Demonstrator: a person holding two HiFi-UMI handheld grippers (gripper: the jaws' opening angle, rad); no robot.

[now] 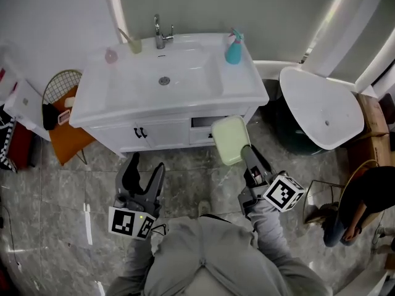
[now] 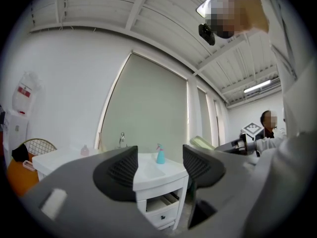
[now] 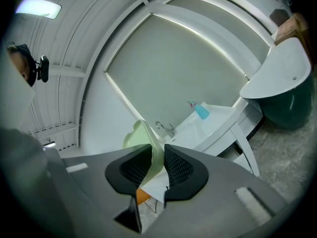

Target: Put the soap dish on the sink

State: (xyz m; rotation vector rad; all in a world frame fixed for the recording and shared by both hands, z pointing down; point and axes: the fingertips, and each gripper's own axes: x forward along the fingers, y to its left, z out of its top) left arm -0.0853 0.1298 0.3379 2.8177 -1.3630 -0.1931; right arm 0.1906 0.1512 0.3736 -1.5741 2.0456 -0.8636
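Note:
A pale green soap dish point(image 1: 230, 139) hangs in the air in front of the white sink point(image 1: 166, 79) cabinet, below the counter's right end. My right gripper point(image 1: 245, 156) is shut on its near edge; in the right gripper view the soap dish point(image 3: 143, 140) stands edge-on, pinched by both pads, with the right gripper point(image 3: 157, 162) pointing toward the sink point(image 3: 213, 120). My left gripper point(image 1: 143, 172) is open and empty over the floor left of it. In the left gripper view the left gripper point(image 2: 159, 167) faces the sink point(image 2: 148, 170), and the soap dish point(image 2: 203, 143) shows at right.
On the counter stand a chrome tap point(image 1: 160, 34), a teal spray bottle point(image 1: 234, 48), a cup point(image 1: 134, 43) and a small pink bottle point(image 1: 110, 55). A cabinet drawer point(image 1: 200, 123) is ajar. A white basin point(image 1: 321, 106) stands right, an orange stool point(image 1: 68, 137) left, and a person point(image 1: 364, 202) sits far right.

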